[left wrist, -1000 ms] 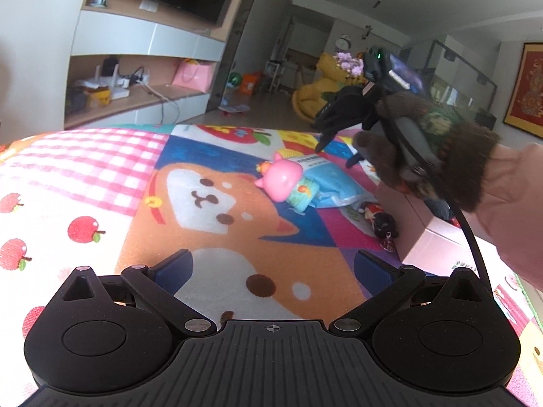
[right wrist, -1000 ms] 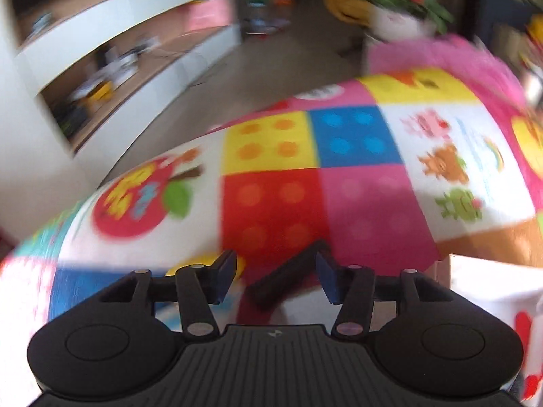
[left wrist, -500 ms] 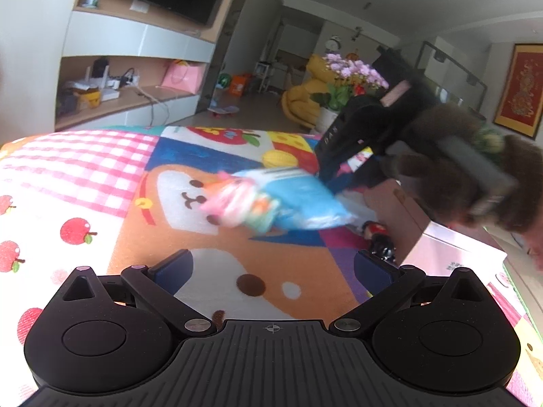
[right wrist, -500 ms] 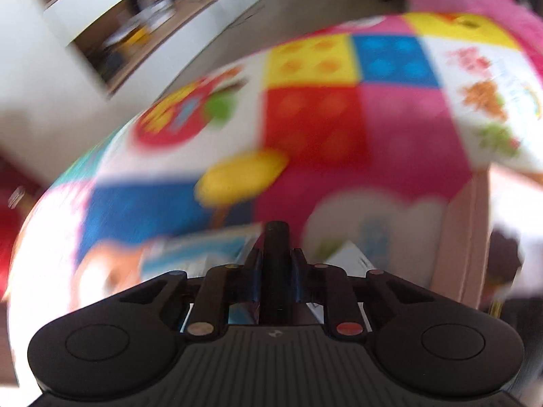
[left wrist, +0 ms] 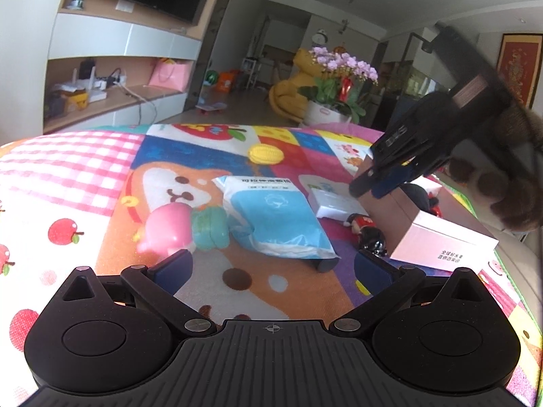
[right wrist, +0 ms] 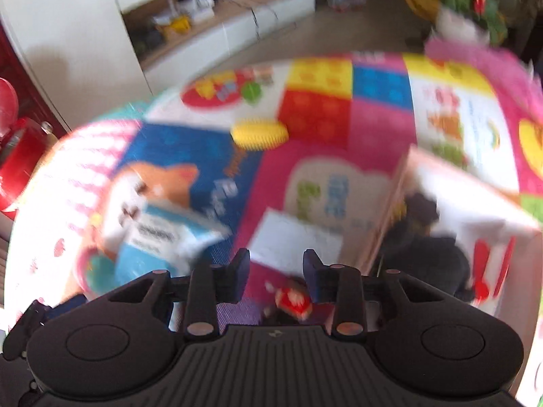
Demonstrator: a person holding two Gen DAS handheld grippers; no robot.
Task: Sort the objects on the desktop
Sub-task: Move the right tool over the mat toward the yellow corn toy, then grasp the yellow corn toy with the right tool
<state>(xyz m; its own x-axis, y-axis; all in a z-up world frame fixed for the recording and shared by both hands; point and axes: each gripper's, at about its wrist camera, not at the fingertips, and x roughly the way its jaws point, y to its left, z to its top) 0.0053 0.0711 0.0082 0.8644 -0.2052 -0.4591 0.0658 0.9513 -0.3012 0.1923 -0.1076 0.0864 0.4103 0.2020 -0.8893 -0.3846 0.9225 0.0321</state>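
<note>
Since a second ago your right gripper (right wrist: 275, 276) has swung over toward the pink box (left wrist: 441, 240); its jaws are opening with nothing between them. Your left gripper (left wrist: 271, 268) hangs with jaws spread wide and empty above the tabletop (left wrist: 68, 176), near the blue packet (left wrist: 278, 217), with the pink toy (left wrist: 169, 227) just beside that packet.
</note>
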